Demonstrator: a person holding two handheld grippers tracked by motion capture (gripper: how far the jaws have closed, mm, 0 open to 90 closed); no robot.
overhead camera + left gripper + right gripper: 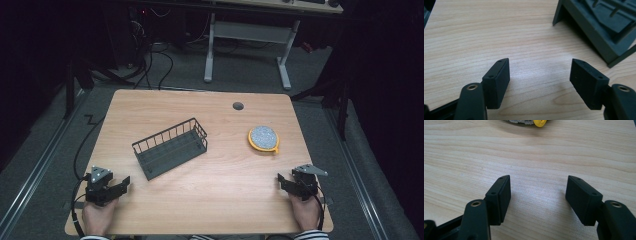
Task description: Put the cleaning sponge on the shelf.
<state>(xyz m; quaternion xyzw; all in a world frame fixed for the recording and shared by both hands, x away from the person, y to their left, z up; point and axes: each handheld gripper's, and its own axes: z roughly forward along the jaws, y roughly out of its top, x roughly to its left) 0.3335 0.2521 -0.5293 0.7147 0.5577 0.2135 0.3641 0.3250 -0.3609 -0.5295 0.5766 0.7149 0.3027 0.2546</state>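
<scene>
A dark wire basket (171, 147) lies slanted at the middle of the wooden table (200, 210); its corner (596, 27) fills the upper right of the left gripper view. A round yellow-rimmed scrubber with a grey speckled top (263, 138) lies right of the basket, and its edge (534, 122) peeks in at the top of the right gripper view. My left gripper (120, 185) rests at the table's front left, open, nothing between its jaws (540, 75). My right gripper (283, 181) rests at the front right, open and empty (539, 192).
A round cable hole (238, 106) sits near the table's far edge. Behind the table stand a white desk frame (250, 35) and loose cables on the grey floor (150, 55). A cable runs down the table's left side (82, 145).
</scene>
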